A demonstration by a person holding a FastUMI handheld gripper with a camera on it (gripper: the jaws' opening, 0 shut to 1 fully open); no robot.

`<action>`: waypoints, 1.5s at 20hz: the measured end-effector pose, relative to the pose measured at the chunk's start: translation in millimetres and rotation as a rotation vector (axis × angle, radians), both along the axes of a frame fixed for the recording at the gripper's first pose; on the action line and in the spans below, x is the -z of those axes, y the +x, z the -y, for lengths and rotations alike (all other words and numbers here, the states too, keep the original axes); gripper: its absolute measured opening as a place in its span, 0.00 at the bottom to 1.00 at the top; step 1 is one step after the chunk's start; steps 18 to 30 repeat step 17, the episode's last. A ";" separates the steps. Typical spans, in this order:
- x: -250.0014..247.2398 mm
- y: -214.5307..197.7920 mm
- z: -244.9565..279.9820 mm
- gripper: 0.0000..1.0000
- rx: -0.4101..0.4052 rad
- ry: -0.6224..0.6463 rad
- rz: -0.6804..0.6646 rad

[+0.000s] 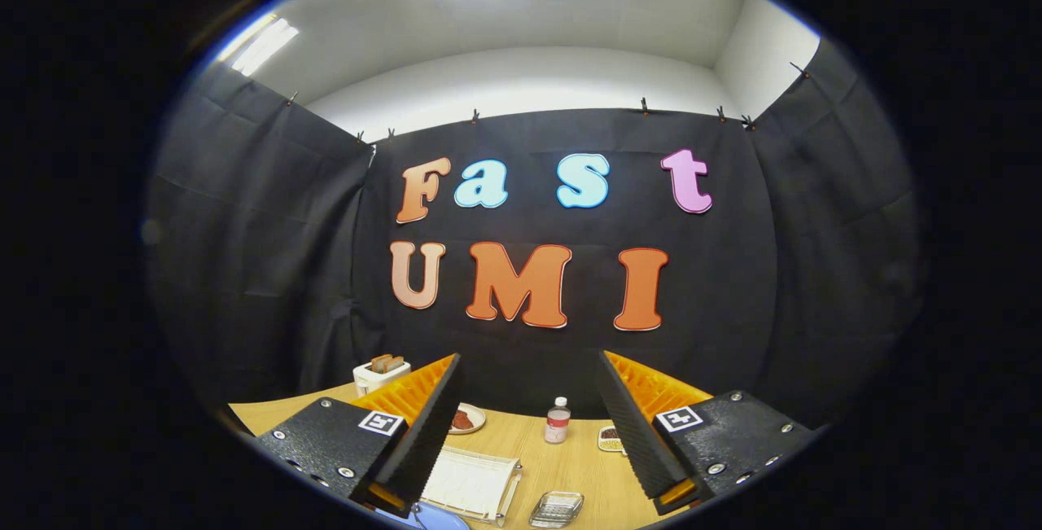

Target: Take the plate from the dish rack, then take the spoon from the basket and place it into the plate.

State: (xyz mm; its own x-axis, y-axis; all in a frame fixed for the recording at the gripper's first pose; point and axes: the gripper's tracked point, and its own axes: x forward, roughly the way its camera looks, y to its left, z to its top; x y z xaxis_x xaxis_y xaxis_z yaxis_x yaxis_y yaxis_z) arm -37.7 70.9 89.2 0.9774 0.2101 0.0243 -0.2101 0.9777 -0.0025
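My gripper (pixel 529 357) is held high over a wooden table (pixel 570 457) and stands open, with nothing between its fingers. Below the left finger lies a white ribbed rack (pixel 472 483) with a metal frame; I cannot make out a plate in it. A small wire basket (pixel 556 509) sits just right of the rack, and its contents are too small to tell. The edge of a blue object (pixel 435 519) peeks out under the left finger.
Far across the table stand a white toaster (pixel 379 374) with bread in it, a small plate (pixel 466 418) with dark food, a clear bottle (pixel 558 421) and a small dish (pixel 609 437) by the right finger. Black cloth walls close the booth.
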 end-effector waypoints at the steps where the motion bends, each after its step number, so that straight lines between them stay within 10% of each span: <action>1: 1.8 -0.2 -2.7 0.97 -0.003 -0.003 -0.002; 30: -2.6 5.2 -6.1 0.98 0.027 -0.009 0.033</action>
